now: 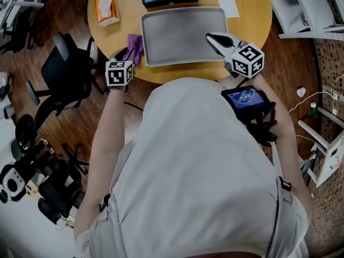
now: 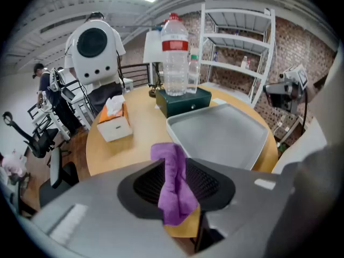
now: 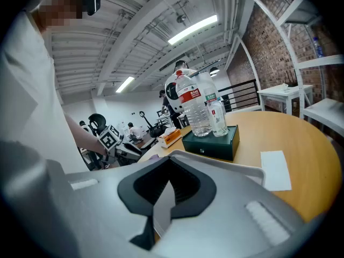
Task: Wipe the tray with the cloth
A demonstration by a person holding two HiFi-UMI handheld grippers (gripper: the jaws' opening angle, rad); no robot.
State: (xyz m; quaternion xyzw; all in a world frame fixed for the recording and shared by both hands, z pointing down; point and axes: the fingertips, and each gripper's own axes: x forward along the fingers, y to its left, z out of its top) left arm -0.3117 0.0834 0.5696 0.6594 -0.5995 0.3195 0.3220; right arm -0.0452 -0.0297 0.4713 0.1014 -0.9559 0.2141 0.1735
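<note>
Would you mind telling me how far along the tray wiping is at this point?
Done: the left gripper has the cloth clamped. In hand: it is beside the left edge of the tray, while the right gripper is over its right side, jaws together. Left: all the wiping; the cloth is not yet on the tray.

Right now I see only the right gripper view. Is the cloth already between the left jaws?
Observer: Yes. The left gripper pinches the purple cloth between its jaws.
Operator: Is the cloth inside the tray?
Observer: No. From the head view it sits outside the tray, at its left rim.
Operator: Where is my right gripper over the tray?
Observer: The head view shows the right gripper above the tray's near right corner.
</note>
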